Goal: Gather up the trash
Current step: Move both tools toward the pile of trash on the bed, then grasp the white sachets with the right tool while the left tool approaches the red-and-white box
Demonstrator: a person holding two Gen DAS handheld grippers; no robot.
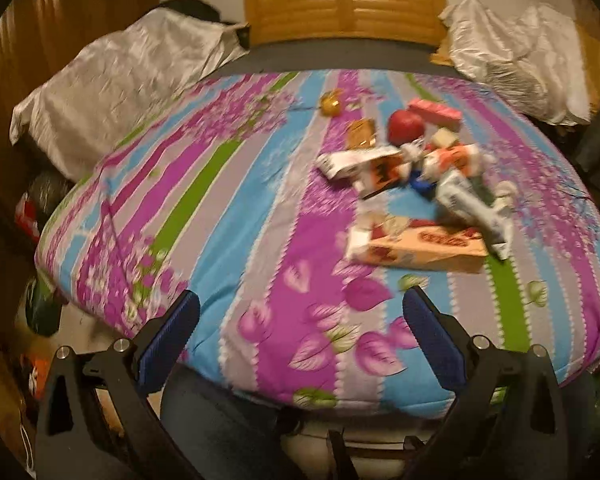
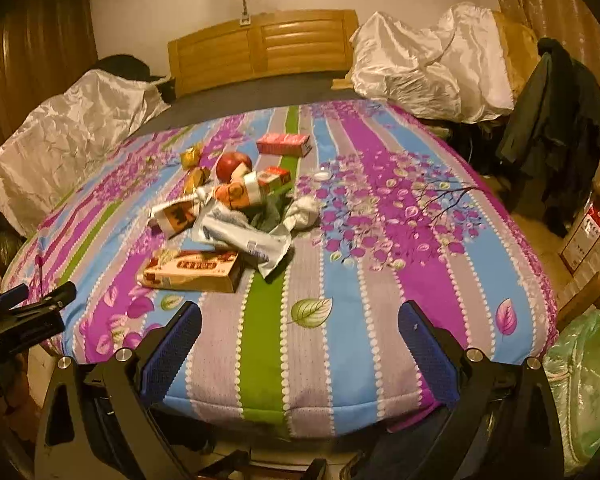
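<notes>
Two black hand-held grippers with blue-padded fingers

The left gripper (image 1: 300,312) and the right gripper (image 2: 300,314) look alike: angular black frames with triangular cut-outs, round silver screws on the upper joints, and textured blue pads lining the fingers (image 1: 172,340) on their inner faces.

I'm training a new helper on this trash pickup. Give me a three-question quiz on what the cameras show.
1. True or false: the left gripper is holding a piece of trash.
2. Which item lies nearest the right gripper? A) the red apple B) the long flat box C) the pink carton
3. Fill in: the trash sits on a striped, flowered ____.

Key: 1 false, both grippers are open and empty; 2 B; 3 bedspread.
</notes>
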